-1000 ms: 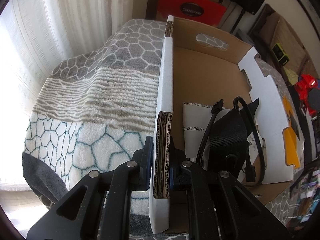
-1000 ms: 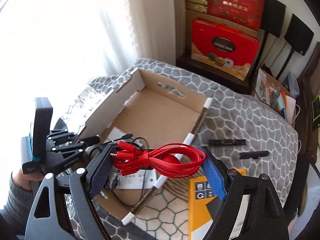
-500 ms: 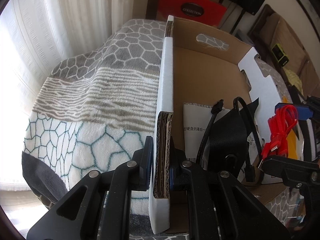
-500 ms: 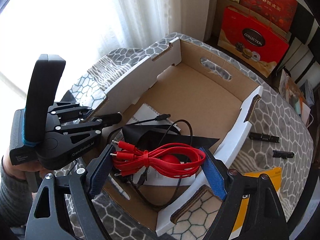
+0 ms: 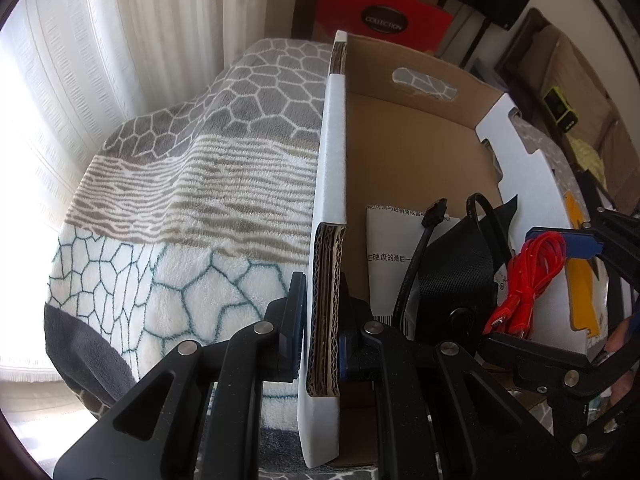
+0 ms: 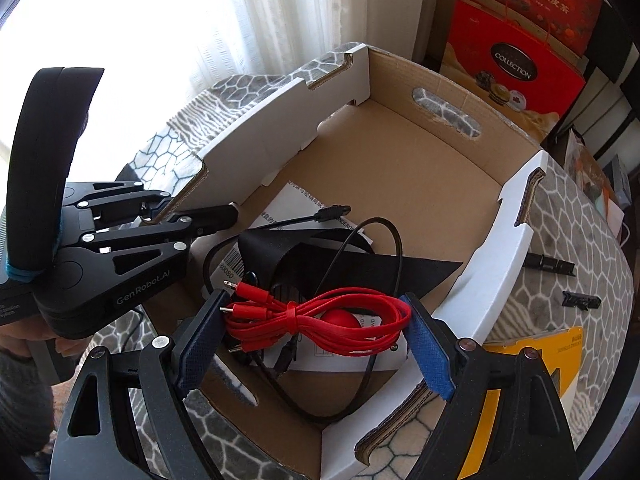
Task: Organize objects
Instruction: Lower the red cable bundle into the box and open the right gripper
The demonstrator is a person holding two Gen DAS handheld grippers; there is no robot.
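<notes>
An open cardboard box point(image 6: 440, 184) point(image 5: 400, 152) rests on a patterned blanket. My left gripper point(image 5: 320, 320) is shut on the box's left wall point(image 5: 332, 184); it also shows in the right wrist view point(image 6: 192, 216). A bundled red cable point(image 6: 320, 322) point(image 5: 528, 276) spans the blue pads of my right gripper point(image 6: 316, 328), which is shut on it lengthwise, above the box's near end. Inside the box lie a black cable point(image 6: 384, 248), a black pouch point(image 6: 320, 256) and a white printed sheet point(image 6: 296, 204).
A yellow booklet point(image 6: 532, 356) and two black strips point(image 6: 552, 266) lie on the blanket point(image 6: 572, 216) right of the box. Red gift boxes point(image 6: 516, 76) stand behind, beside a white curtain point(image 5: 120, 60). A hand point(image 6: 24, 332) holds the left gripper.
My right gripper has come down and forward with the red cable, from above the box's right wall to over its near end. The left gripper has stayed clamped on the wall.
</notes>
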